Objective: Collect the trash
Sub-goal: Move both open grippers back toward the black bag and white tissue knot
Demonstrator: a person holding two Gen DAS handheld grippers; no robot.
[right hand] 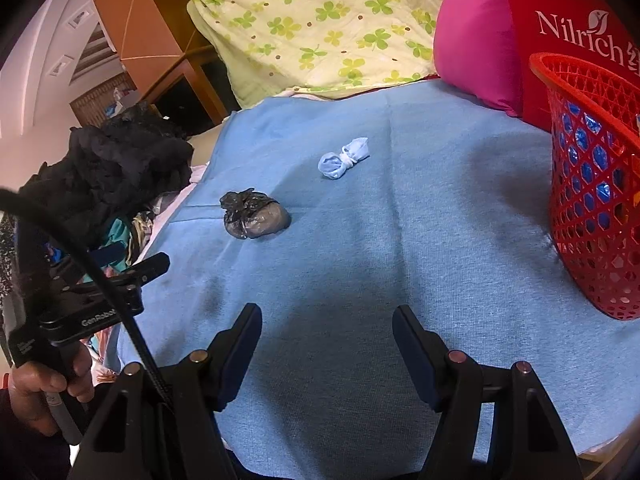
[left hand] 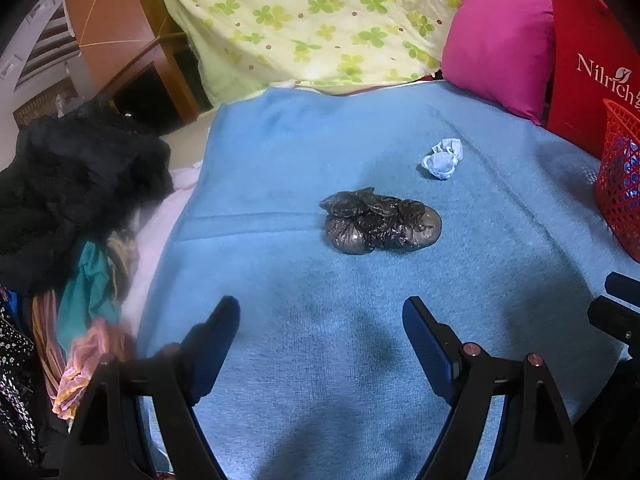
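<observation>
A knotted black plastic bag (left hand: 380, 224) (right hand: 254, 218) lies on the blue blanket (left hand: 320, 360) (right hand: 360, 260). Beyond it to the right sits a small tied light-blue bag (left hand: 443, 159) (right hand: 343, 158). A red mesh basket (left hand: 622, 184) (right hand: 596, 184) stands at the right edge, with blue items inside. My left gripper (left hand: 322, 312) is open, empty, short of the black bag. My right gripper (right hand: 327, 322) is open and empty over bare blanket. In the right wrist view a hand (right hand: 36, 392) holds the left gripper (right hand: 136, 272) at the left.
A heap of black and coloured clothes (left hand: 80, 184) (right hand: 120, 168) lines the blanket's left edge. At the back lie a clover-print quilt (left hand: 320, 20) (right hand: 320, 24), a pink pillow (left hand: 500, 44) (right hand: 472, 48) and a red Nilrich bag (left hand: 588, 68) (right hand: 568, 20).
</observation>
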